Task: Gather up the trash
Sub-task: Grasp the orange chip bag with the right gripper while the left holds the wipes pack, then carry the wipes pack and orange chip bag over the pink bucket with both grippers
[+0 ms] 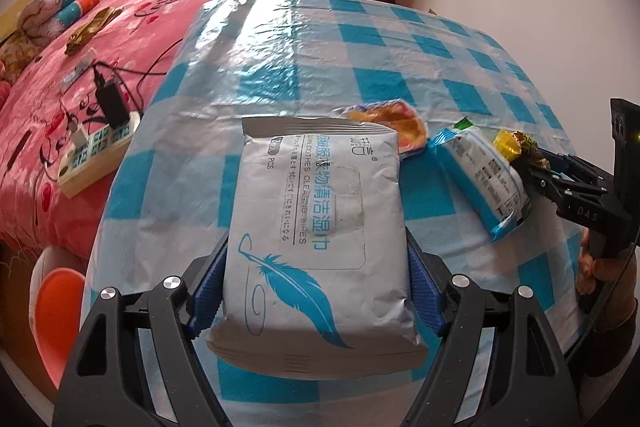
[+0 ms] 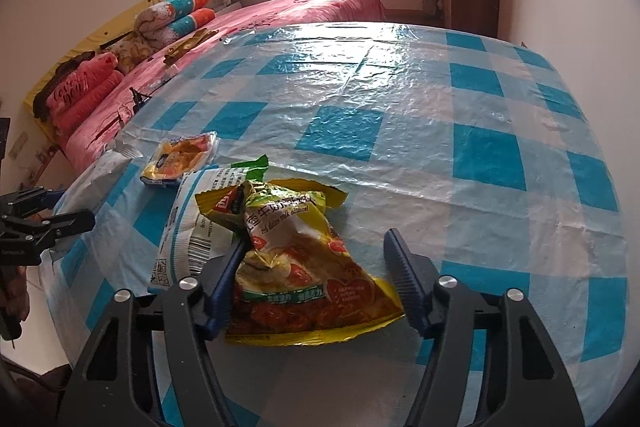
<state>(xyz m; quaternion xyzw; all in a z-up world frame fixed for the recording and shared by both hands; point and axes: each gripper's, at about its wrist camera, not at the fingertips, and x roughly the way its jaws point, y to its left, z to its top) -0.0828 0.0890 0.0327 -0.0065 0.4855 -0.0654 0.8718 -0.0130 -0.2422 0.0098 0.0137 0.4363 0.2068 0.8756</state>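
Left wrist view: left gripper (image 1: 316,291), jaws wide, pressed on both sides of the wipes pack (image 1: 316,247) at lower centre, just above the checked surface (image 1: 360,39). Pack soft w/ slick film; side grip suits it.

Right wrist view: right gripper (image 2: 316,279), jaws half open; left pad touches the yellow snack bag (image 2: 304,267), right pad clear. Bag lies lower centre, light, crinkly, slippery; pinch mid-body, not the torn top.
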